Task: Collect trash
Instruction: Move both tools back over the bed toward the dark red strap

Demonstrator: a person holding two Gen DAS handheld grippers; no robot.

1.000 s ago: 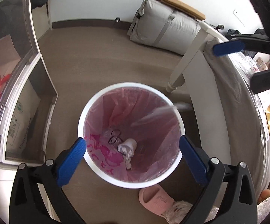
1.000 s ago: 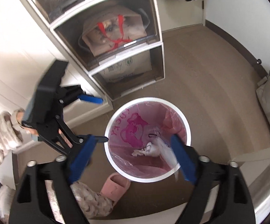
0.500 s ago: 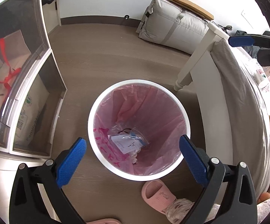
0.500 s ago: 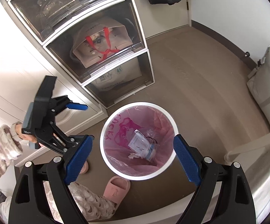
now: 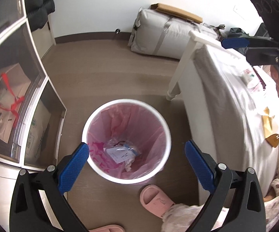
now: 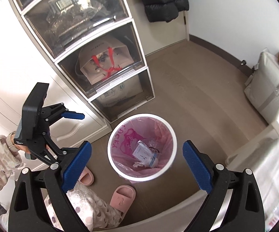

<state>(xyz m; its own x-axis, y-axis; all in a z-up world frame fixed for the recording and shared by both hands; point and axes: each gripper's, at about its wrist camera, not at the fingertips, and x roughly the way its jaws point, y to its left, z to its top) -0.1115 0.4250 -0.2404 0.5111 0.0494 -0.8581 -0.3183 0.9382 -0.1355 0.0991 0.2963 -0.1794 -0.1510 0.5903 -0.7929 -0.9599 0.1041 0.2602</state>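
Bin (image 5: 126, 177): white, lined with a pink bag, standing on the floor beside the drawer unit (image 6: 104, 61)
Trash: a clear plastic packet (image 5: 120, 152) and a crumpled tissue (image 5: 128, 165) lie at the bottom of the bin
Left gripper (image 5: 136, 161): above the bin; fingers spread wide, nothing between them
Right gripper (image 6: 137, 166): above the bin; fingers opening, wide apart, holding nothing
Slipper (image 5: 154, 200): pink, on the floor touching the bin's near side
Bed (image 5: 234, 104): just to the right of the bin

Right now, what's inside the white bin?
The bin has a pink liner. At the bottom lie a clear packet with a paper label and a crumpled tissue. Anything under them is hidden.
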